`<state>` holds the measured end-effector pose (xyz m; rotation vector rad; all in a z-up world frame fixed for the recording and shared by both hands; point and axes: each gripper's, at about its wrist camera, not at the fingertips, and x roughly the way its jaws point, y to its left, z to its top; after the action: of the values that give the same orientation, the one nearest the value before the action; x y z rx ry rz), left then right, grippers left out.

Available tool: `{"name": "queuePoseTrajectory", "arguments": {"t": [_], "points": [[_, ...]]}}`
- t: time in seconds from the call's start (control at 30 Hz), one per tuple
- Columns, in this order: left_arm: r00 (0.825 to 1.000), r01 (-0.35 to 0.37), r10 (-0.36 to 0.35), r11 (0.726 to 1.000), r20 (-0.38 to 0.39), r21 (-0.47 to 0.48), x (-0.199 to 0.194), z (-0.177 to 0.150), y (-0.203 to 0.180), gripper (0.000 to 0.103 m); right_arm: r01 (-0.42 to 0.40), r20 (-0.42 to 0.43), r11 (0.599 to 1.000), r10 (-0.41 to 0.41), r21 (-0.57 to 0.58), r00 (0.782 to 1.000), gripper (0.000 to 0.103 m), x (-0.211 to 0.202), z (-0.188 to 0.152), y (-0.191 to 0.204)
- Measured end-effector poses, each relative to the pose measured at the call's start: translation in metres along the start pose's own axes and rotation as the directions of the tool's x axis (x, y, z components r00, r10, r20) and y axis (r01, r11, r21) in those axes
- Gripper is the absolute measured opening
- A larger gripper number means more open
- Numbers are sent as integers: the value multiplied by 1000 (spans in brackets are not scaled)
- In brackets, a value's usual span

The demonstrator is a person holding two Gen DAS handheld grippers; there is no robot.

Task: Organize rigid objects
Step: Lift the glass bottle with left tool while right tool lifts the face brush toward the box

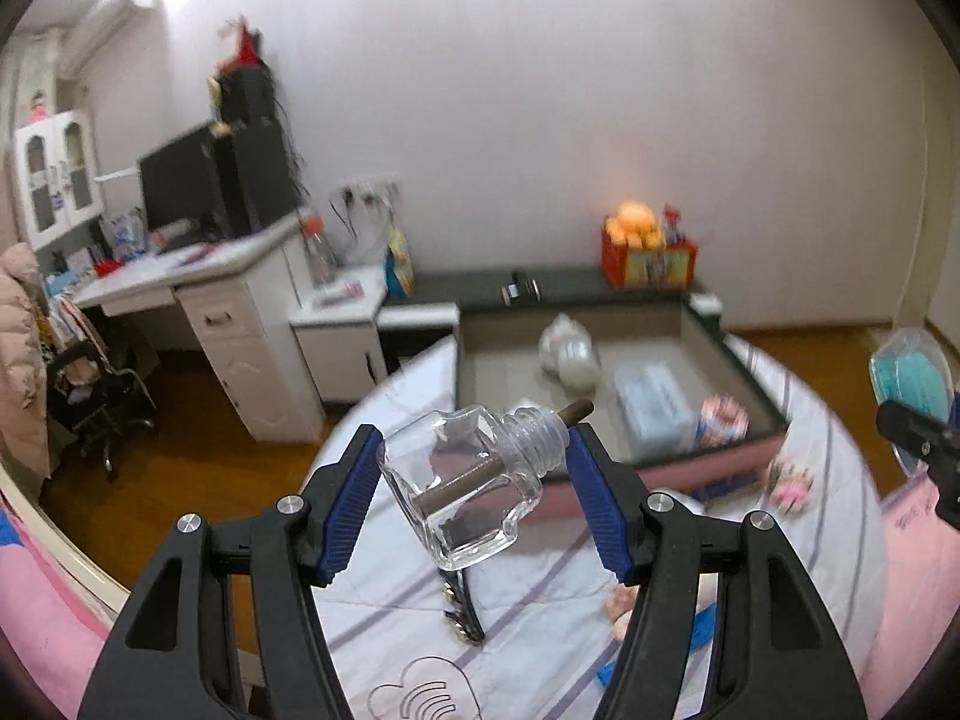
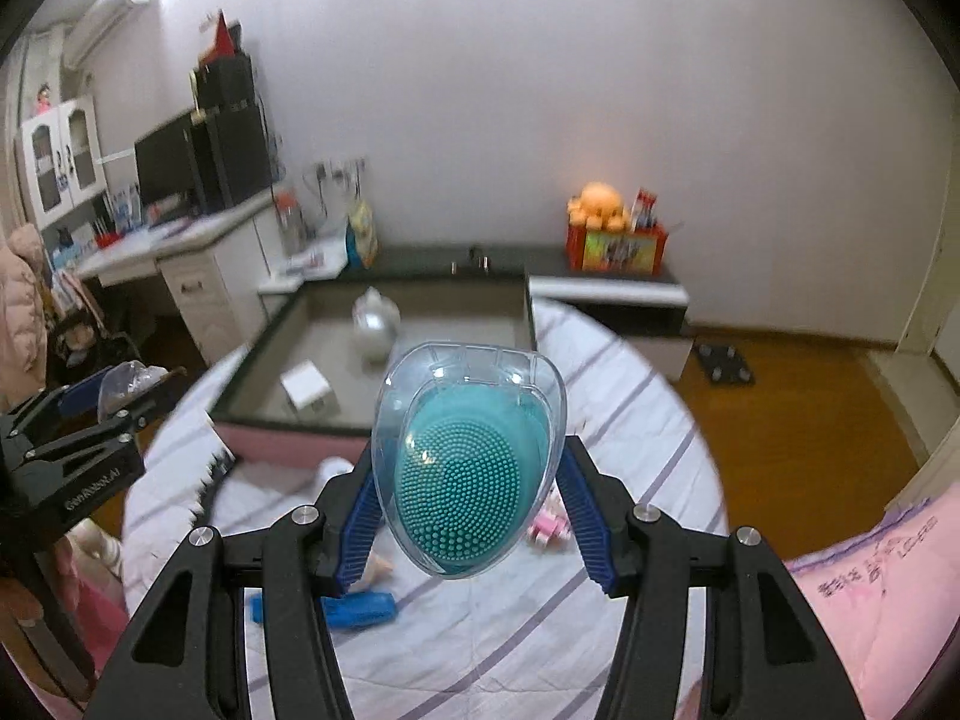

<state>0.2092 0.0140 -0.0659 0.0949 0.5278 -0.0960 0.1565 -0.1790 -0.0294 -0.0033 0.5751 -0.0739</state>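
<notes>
Both grippers loaded, held up over the bed.

Left gripper [image 1: 474, 474]: jaws about half open, blue pads clamped on a clear glass bottle [image 1: 462, 480] lying sideways, base at the left pad, neck with a brown wick at the right. Right gripper [image 2: 468, 498]: jaws part open, pads pinching a teal bristle brush in its clear case [image 2: 468, 462], bristle face to the camera. Both point forward and down at the striped sheet [image 2: 540, 630], well above it; open tray [image 1: 660, 360] beyond.

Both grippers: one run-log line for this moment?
left gripper: shut on glass bottle | right gripper: shut on teal brush case | both above bed
</notes>
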Motion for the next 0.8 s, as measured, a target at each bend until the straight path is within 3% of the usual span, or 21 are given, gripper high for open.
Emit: {"name": "queuePoseTrajectory", "arguments": {"t": [0.1,0.33,0.6,0.8], "points": [[996,-26,28,999,89,-19,-34,9,4,64,2,69,1000,-2,-9,998,57,-27,6,7],[970,-14,22,999,241,-36,-104,15,8,64,9,218,1000,-3,-26,976,57,-89,9,21],[945,16,-2,999,328,-38,-151,12,7,64,25,308,999,-14,-31,951,57,-126,5,25],[941,28,-19,999,337,-22,-156,10,-2,64,13,323,999,-3,-29,946,57,-130,3,22]]}}
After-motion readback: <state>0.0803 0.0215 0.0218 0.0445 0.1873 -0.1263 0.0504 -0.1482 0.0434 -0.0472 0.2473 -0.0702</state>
